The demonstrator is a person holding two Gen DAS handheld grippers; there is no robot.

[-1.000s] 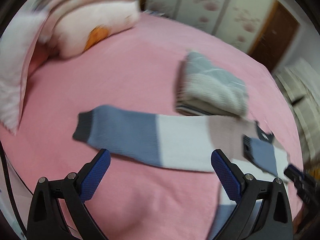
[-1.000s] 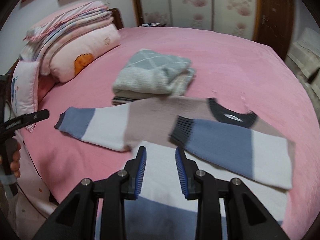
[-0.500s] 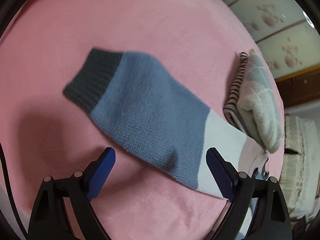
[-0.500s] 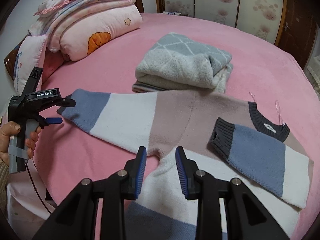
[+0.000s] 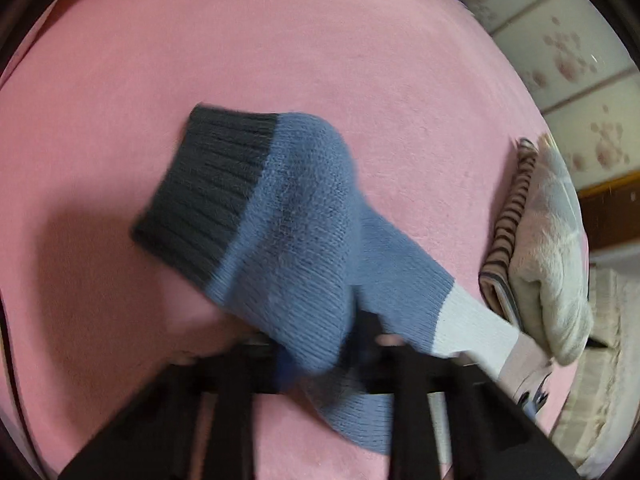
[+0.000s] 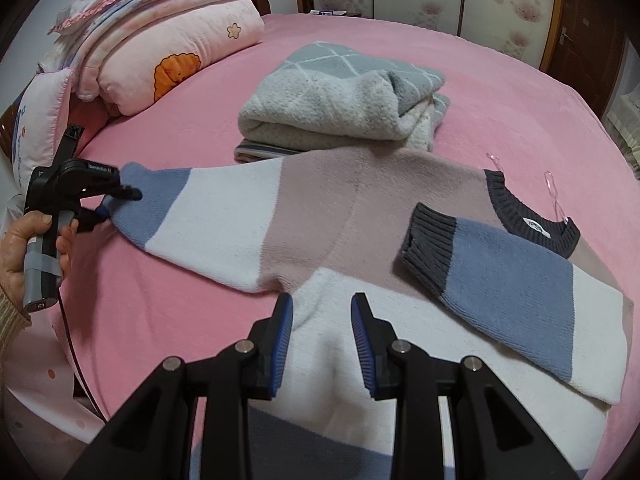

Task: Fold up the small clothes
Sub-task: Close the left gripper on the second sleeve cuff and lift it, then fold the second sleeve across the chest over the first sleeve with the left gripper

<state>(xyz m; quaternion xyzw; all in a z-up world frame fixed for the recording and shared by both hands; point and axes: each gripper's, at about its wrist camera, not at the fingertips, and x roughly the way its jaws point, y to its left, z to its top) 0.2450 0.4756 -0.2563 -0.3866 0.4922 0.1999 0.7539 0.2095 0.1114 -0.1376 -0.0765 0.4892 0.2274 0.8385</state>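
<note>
left wrist view is blurred: left gripper (image 5: pixel 320 356) pads are hidden by the sweater (image 6: pixel 320 216) sleeve (image 5: pixel 288 248) just clamped between closed jaws. right gripper (image 6: pixel 322 344) is held apart, nothing pinched.

A pink bed (image 6: pixel 500 92) fills the frame; a striped sweater (image 6: pixel 320 216) lies spread across its middle; folded grey-and-cream clothes (image 6: pixel 344 100) sit stacked just behind it, upper centre; pink quilts and pillows (image 6: pixel 168 40) are piled at upper left.
</note>
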